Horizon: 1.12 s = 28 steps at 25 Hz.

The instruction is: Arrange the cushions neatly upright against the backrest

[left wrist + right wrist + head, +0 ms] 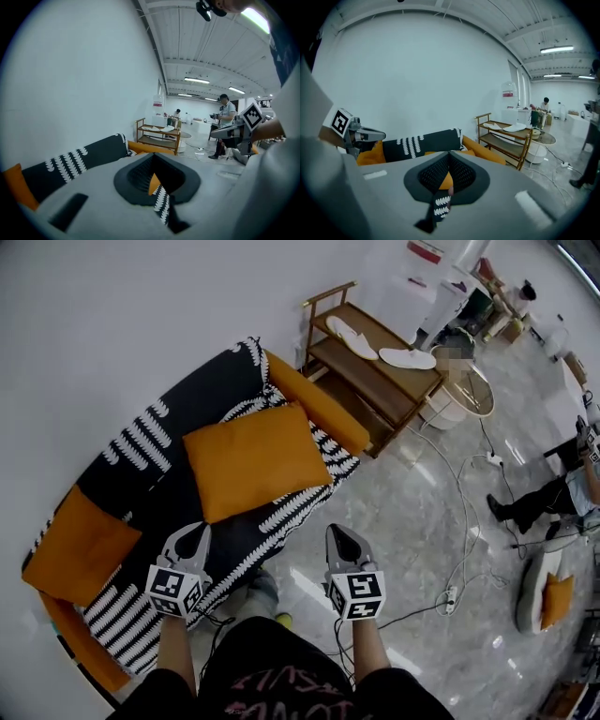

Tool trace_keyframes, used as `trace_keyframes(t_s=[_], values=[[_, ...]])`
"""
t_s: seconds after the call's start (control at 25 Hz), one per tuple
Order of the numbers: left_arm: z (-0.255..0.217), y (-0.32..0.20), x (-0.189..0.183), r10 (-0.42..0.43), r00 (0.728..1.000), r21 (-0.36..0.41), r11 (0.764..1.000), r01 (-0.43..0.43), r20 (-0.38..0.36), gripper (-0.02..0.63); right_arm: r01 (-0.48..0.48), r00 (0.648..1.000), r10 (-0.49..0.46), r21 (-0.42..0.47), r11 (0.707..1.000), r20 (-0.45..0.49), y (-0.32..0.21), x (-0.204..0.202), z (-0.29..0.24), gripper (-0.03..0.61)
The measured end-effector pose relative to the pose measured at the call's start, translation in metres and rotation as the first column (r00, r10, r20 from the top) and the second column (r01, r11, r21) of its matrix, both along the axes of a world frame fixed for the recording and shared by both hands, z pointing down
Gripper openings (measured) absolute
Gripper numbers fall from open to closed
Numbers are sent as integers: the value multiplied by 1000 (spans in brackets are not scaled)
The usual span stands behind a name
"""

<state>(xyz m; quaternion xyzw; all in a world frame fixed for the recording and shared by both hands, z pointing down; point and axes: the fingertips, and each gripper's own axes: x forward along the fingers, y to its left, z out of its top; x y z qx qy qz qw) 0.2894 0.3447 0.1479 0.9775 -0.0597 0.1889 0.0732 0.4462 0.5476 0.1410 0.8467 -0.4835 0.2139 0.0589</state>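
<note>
A sofa (pixel 141 442) in a black cover with white leaf stripes stands along the white wall. One orange cushion (pixel 251 460) lies flat in the middle of its seat. A second orange cushion (pixel 80 545) lies flat at the seat's left end. My left gripper (pixel 199 532) hovers shut and empty over the seat's front edge, just short of the middle cushion. My right gripper (pixel 339 534) is shut and empty too, over the floor in front of the sofa. In the left gripper view the closed jaws (pixel 153 158) point at the sofa; the right gripper view shows its jaws (pixel 449 155) the same way.
A wooden shelf rack (pixel 375 376) with white slippers stands past the sofa's orange right arm (pixel 319 399). Behind it is a round glass table (pixel 469 390). Cables and a power strip (pixel 450 596) lie on the glossy floor to the right. A person (pixel 553 493) sits at the far right.
</note>
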Motion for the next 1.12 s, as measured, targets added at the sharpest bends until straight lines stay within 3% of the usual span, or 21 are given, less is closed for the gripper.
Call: trace_keyframes(t_s=[0.32, 0.8, 1.12], values=[[29, -69, 55, -19, 1000, -75, 997, 21, 16, 0, 45, 999, -46, -79, 996, -19, -66, 62, 13, 15], [61, -136, 76, -93, 991, -101, 990, 102, 91, 0, 69, 997, -66, -119, 990, 34, -125, 120, 51, 20], [108, -170, 102, -175, 969, -114, 974, 196, 172, 0, 134, 989, -121, -167, 977, 85, -161, 178, 109, 28]])
